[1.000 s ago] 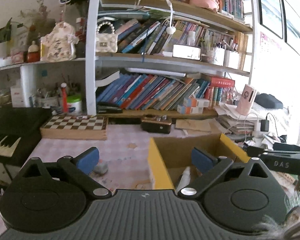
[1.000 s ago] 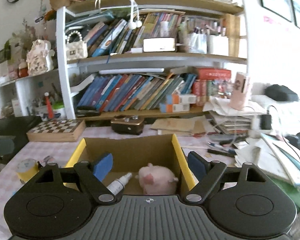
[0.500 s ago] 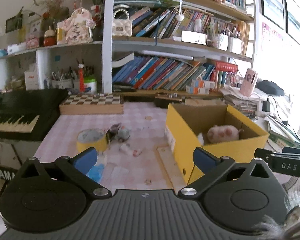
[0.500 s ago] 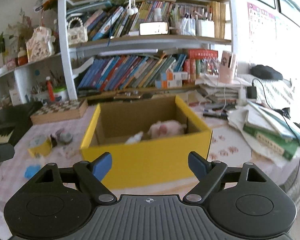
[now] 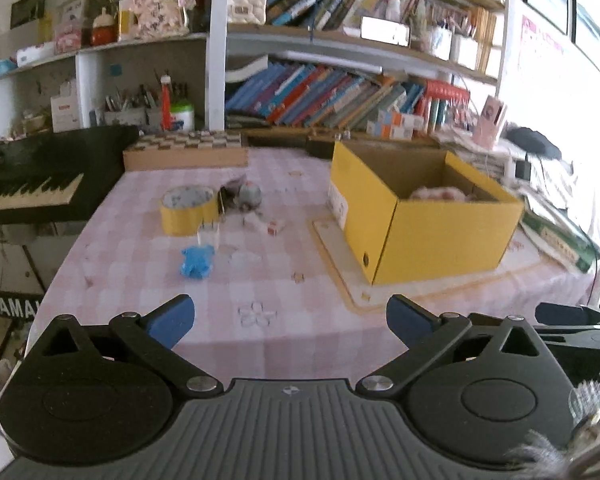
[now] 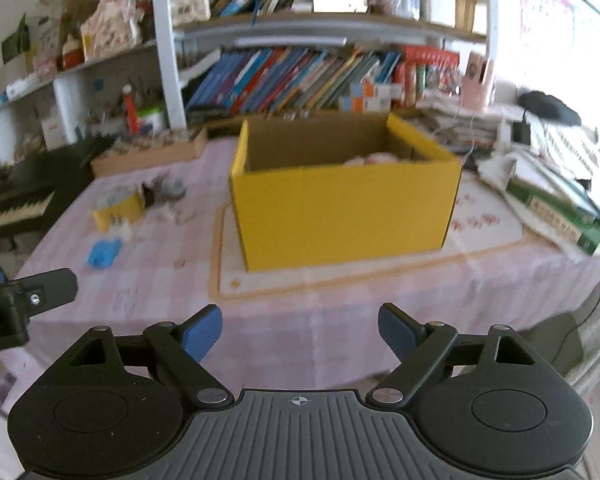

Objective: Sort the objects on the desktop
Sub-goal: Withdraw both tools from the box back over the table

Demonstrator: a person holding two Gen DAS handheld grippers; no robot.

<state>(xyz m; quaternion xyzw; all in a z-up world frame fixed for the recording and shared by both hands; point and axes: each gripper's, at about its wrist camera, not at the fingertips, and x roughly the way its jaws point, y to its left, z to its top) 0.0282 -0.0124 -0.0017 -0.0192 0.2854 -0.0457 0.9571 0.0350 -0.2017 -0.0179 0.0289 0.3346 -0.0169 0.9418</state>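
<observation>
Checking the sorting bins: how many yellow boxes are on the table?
1. The open yellow cardboard box sits right of the yellow tape roll; none seems hidden.

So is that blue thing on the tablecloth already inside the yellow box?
No, the blue thing lies out on the pink checked tablecloth, near the roll of yellow tape and well apart from the yellow box.

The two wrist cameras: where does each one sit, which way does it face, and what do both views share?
Left wrist view: on the left gripper, open, near the table's front edge, facing the yellow tape roll and blue toy; the right gripper shows at far right.
Right wrist view: on the right gripper, open, facing the yellow box.
Shared: box, tape, blue toy, bookshelf.
</observation>
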